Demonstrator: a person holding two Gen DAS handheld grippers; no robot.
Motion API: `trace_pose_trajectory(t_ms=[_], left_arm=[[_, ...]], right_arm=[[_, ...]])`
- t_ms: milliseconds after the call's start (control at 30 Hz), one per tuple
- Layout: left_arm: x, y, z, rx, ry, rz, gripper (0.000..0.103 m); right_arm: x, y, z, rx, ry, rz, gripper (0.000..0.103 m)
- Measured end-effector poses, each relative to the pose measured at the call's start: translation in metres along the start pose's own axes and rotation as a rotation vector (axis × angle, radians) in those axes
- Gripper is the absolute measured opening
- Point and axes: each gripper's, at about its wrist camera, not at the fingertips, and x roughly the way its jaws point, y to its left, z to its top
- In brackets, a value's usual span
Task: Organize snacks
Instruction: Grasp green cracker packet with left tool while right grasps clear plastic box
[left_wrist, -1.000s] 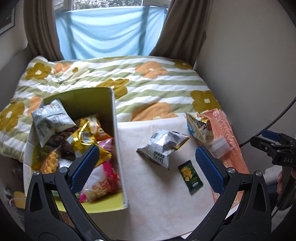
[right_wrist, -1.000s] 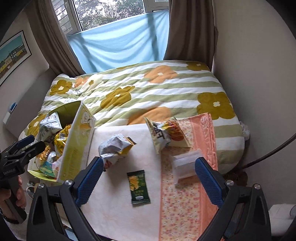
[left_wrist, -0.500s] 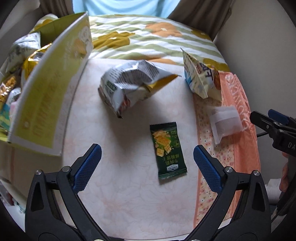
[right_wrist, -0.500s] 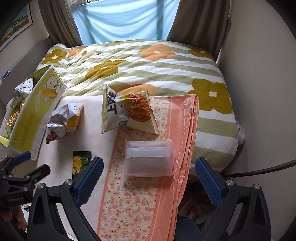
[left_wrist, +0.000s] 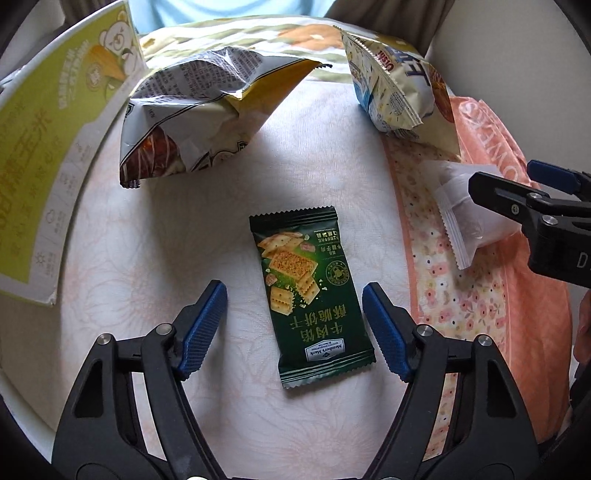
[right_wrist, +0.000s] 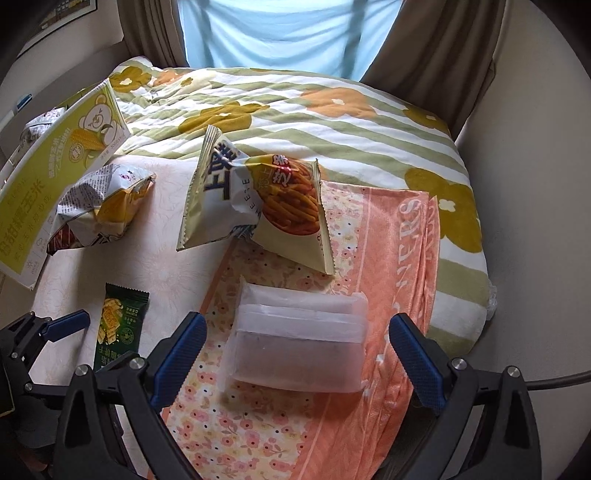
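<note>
A dark green cracker packet (left_wrist: 308, 295) lies flat on the white cloth; my left gripper (left_wrist: 295, 328) is open with its blue pads on either side of the packet's lower half, not touching it. The packet also shows in the right wrist view (right_wrist: 118, 328). A frosted white packet (right_wrist: 299, 343) lies on the orange floral cloth; my right gripper (right_wrist: 299, 358) is open around it, apart from it. A crumpled grey-and-yellow chip bag (left_wrist: 207, 114) and a white fries bag (right_wrist: 258, 206) lie farther back.
A yellow-green cardboard box (left_wrist: 48, 147) with snacks stands at the left edge. The orange floral cloth (right_wrist: 388, 295) hangs over the bed's right side. A flowered striped quilt (right_wrist: 295, 122) covers the bed behind. A wall is at the right.
Both grippers have moved down and forward: the left from the box over to the green packet, the right onto the frosted packet. Both stayed open.
</note>
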Motion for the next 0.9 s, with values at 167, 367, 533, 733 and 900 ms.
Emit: trace_pose_trajectory(t_ms=[167, 367, 533, 733, 900], left_arm=[[0.004, -0.011, -0.001, 0.077, -0.022, 0.031, 0.073], [0.0, -0.018, 0.0, 0.131, -0.02, 0.004, 0.051], [-0.001, -0.018, 0.005, 0.142, 0.001, -0.009, 0.046], [-0.001, -0.007, 0.013, 0.115, 0.012, -0.024, 0.044], [0.001, 0.005, 0.018, 0.07, 0.018, -0.028, 0.044]], right_arm=[[0.016, 0.002, 0.001, -0.015, 0.025, -0.009, 0.098], [0.036, 0.001, 0.001, -0.005, 0.083, -0.013, 0.098], [0.045, -0.001, 0.002, 0.005, 0.137, -0.021, 0.098], [0.057, -0.006, 0.001, 0.026, 0.181, -0.009, 0.098], [0.058, -0.007, 0.0, 0.038, 0.176, 0.004, 0.098]])
